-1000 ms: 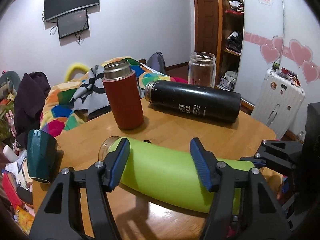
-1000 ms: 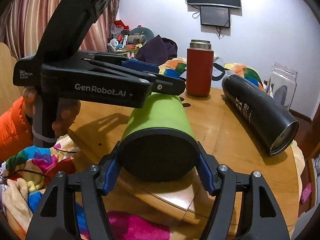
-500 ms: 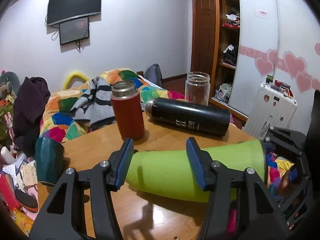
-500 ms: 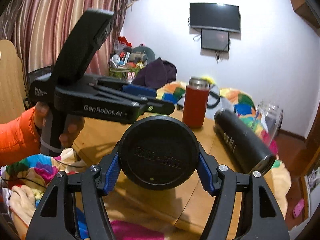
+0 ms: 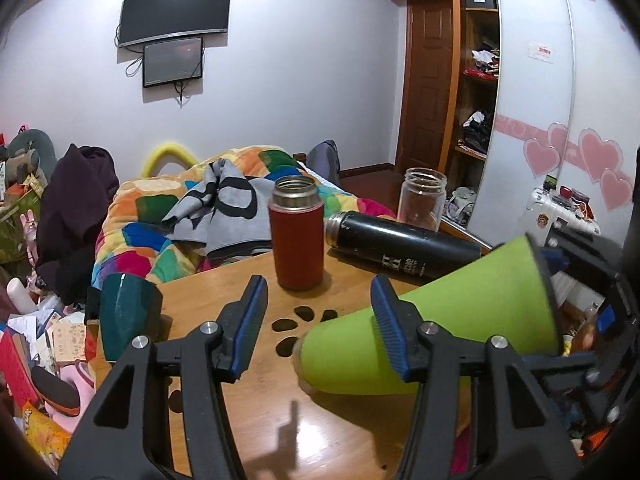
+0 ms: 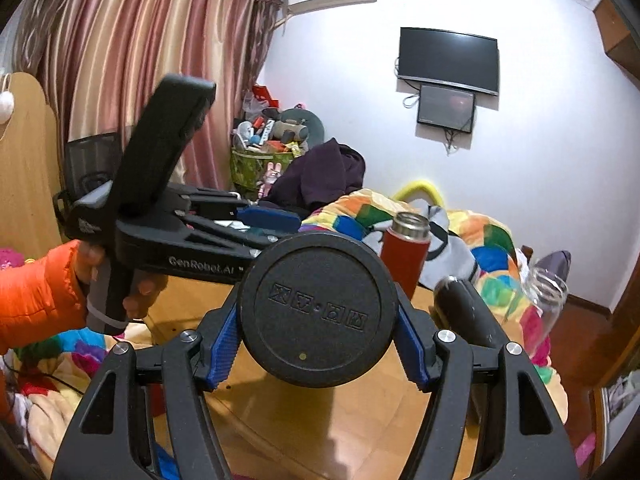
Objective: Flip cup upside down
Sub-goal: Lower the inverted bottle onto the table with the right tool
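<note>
The lime-green cup (image 5: 448, 324) is tilted, its mouth low near the wooden table (image 5: 256, 420) and its black base raised to the right. My right gripper (image 6: 316, 344) is shut on the cup at its base end; the round black base (image 6: 316, 312) fills the right wrist view. My left gripper (image 5: 320, 320) is open and empty. Its right finger (image 5: 390, 332) stands in front of the cup, and the left one is apart from it. The left gripper's body also shows in the right wrist view (image 6: 192, 236).
A red flask (image 5: 297, 232) stands upright behind the grippers. A black flask (image 5: 400, 250) lies on its side at the right. A glass jar (image 5: 424, 200) stands at the far edge. A dark green cup (image 5: 126, 316) sits at the table's left edge. Bedding lies beyond.
The green cup has been lifted by its base end from lying flat to a steep tilt. My left gripper has come off the cup and now stands open beside it.
</note>
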Motion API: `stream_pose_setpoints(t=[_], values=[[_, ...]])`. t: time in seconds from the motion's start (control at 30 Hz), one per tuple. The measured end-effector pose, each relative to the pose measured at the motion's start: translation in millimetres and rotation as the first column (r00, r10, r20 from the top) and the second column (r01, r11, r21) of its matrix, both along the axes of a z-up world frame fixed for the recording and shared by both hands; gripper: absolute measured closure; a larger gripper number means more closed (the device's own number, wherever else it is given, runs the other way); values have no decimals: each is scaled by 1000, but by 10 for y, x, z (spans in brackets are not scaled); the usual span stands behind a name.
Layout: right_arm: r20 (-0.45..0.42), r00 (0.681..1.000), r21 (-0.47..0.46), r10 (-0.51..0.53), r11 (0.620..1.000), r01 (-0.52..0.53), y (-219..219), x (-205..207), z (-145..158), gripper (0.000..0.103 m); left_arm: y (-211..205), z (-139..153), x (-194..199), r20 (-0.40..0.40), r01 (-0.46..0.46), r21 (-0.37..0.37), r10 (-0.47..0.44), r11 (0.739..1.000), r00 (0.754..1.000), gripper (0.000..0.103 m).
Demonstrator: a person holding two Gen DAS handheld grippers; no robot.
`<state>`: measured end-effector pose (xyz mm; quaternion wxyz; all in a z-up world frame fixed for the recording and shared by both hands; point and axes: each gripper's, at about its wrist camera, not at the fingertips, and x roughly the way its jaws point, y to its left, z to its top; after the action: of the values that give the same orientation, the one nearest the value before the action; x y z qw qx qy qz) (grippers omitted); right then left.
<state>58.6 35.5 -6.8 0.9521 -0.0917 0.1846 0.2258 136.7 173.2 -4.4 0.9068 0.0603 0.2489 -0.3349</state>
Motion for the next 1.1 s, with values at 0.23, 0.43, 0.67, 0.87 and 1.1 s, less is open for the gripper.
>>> stream_pose_setpoints(t=[0.23,0.43,0.67,0.87,1.1], values=[[-14,1000,7,10,1000,-10,9,94,108,39,55,-43,-2,-3,-5,-7,5,1000,1000,50],[-45,999,32,-3,999,5,-37,240,208,39,64,-62,7,-9,-1,-2,1,1000,1000,50],[-88,996,9,-6,1000,7,21,469,308,39,84,-115,20,-17,-10,7,10,1000,1000,50],[-131,991,2,-9,1000,9,81,648,327,39,154,-173,14,-24,-39,12,40,999,999,50],[-169,986,19,-13,1000,16,64,809,337,39,355,-180,-41,-18,-85,-24,85,996,996,46]])
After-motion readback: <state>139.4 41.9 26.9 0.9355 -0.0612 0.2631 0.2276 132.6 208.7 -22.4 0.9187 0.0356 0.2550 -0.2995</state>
